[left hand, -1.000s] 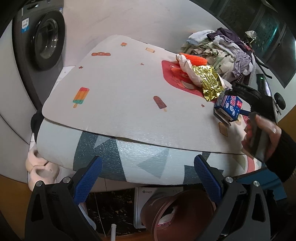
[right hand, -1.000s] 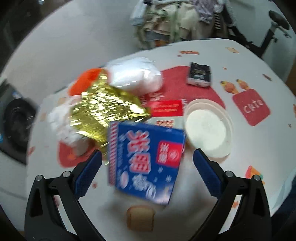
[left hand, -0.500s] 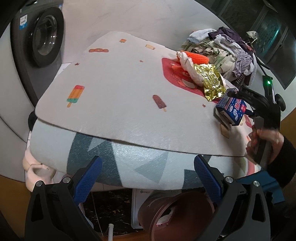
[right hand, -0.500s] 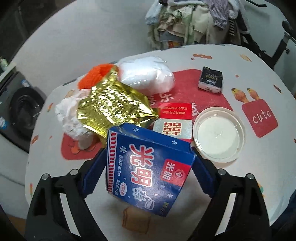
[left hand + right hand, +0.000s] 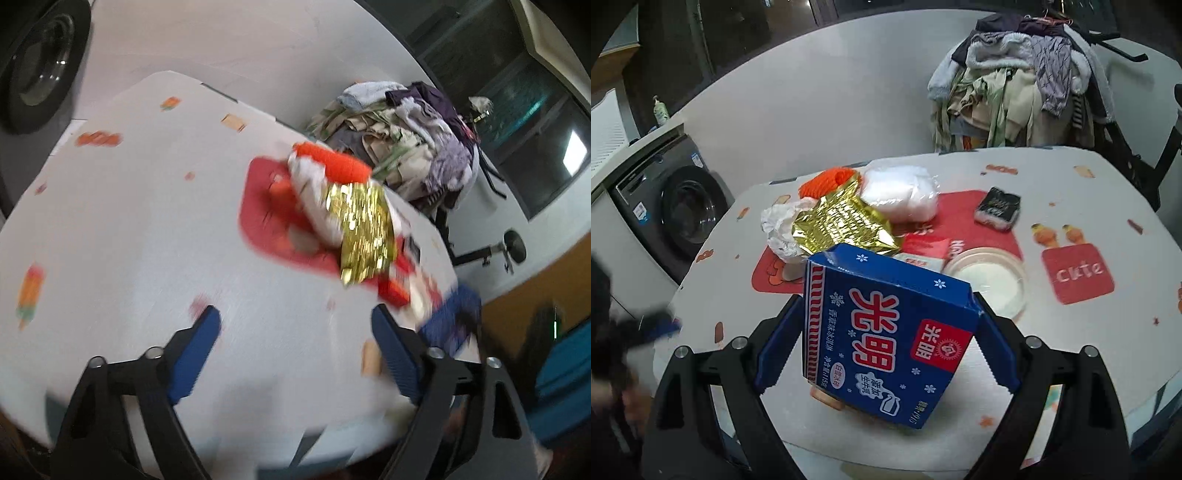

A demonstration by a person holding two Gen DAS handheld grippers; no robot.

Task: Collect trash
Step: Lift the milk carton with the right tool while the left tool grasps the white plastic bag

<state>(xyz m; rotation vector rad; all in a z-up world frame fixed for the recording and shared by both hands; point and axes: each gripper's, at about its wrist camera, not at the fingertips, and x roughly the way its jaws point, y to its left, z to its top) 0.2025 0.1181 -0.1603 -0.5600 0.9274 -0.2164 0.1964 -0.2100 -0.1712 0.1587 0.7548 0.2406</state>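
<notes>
My right gripper [image 5: 882, 332] is shut on a blue carton [image 5: 882, 332] with white and red print and holds it lifted above the table; the carton shows blurred in the left wrist view [image 5: 452, 317]. Behind it lie a gold foil wrapper [image 5: 842, 225], crumpled white paper [image 5: 781, 229], an orange ball [image 5: 827, 179], a white plastic bundle [image 5: 901, 190], a red packet [image 5: 925, 247], a clear round lid [image 5: 991, 280] and a small black packet [image 5: 997, 206]. My left gripper [image 5: 295, 343] is open and empty over the table's near part, short of the gold wrapper [image 5: 364, 229].
The table [image 5: 1089, 177] carries a patterned white cloth with red patches. A pile of clothes [image 5: 1023, 74] sits behind it. A washing machine [image 5: 676, 214] stands to the left. A small tan object [image 5: 369, 358] lies near the table edge.
My left gripper has risen from below the table edge to over the tabletop, towards the trash pile. My right gripper has closed on the blue carton and lifted it.
</notes>
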